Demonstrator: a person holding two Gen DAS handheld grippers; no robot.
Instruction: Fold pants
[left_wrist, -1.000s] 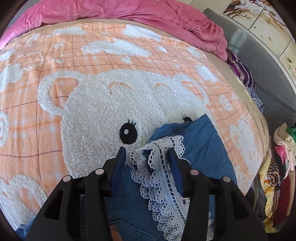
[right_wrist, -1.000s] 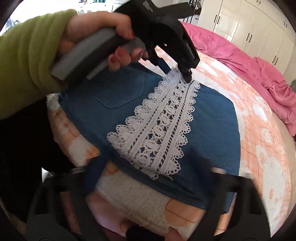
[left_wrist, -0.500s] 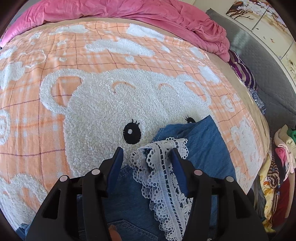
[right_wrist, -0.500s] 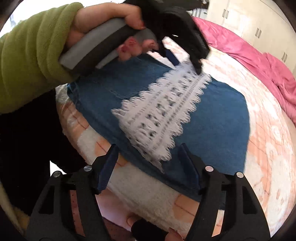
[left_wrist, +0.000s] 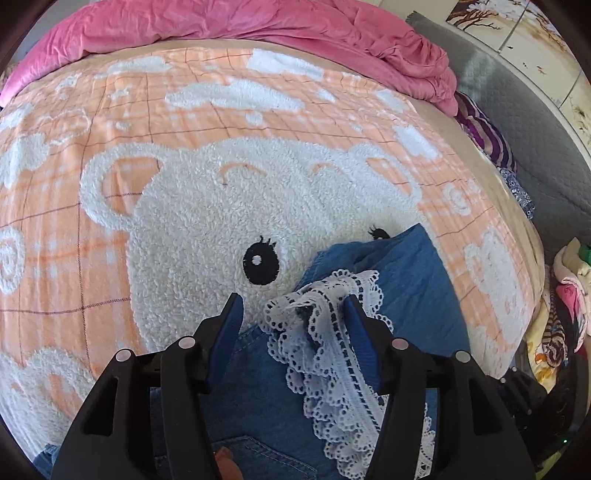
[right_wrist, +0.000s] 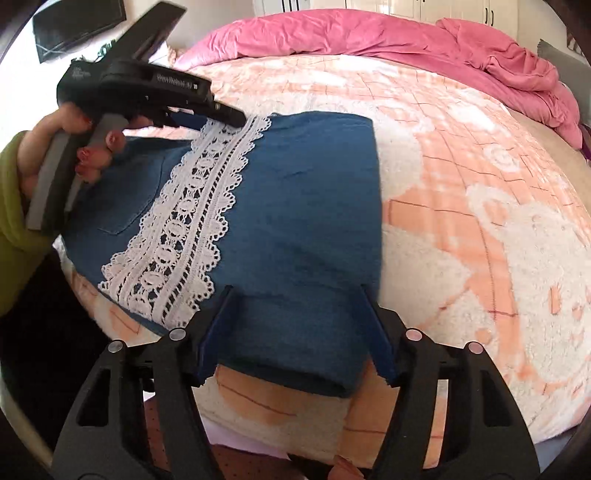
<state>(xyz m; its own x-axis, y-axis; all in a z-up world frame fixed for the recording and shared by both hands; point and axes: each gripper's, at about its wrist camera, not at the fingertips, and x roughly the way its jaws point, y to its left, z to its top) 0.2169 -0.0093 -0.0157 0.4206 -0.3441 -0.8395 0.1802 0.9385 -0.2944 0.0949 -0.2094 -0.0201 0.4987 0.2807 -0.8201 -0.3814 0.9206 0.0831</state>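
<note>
Pants (right_wrist: 295, 206) are seen lying on the bed (right_wrist: 498, 229), already doubled into a compact blue rectangle at the near edge of the bear-patterned blanket (left_wrist: 207, 206). A lace strip (right_wrist: 192, 221) is shown running from about 11 o'clock down to 7 o'clock across the denim in the right wrist view.

Most of the folding looks to be done: the edges at 3 o'clock and 6 o'clock are fairly square, and a thick folded edge can be made out at the near corner. What remains is judged to be tidying, since the lace end (left_wrist: 325, 295) is bunched and lifted at the far end of the garment.

The left gripper (left_wrist: 293, 314) is held over that far end, its jaws spread apart with the ruffled lace between them; no clamping on the lace can be confirmed. The right gripper (right_wrist: 295, 325) is held low over the near edge, jaws wide apart astride the denim, nothing pinched.

A pink duvet (right_wrist: 406, 40) is heaped at 12 o'clock, well apart from the pants. One further fold or a flattening of the lace is probably all that is left.
</note>
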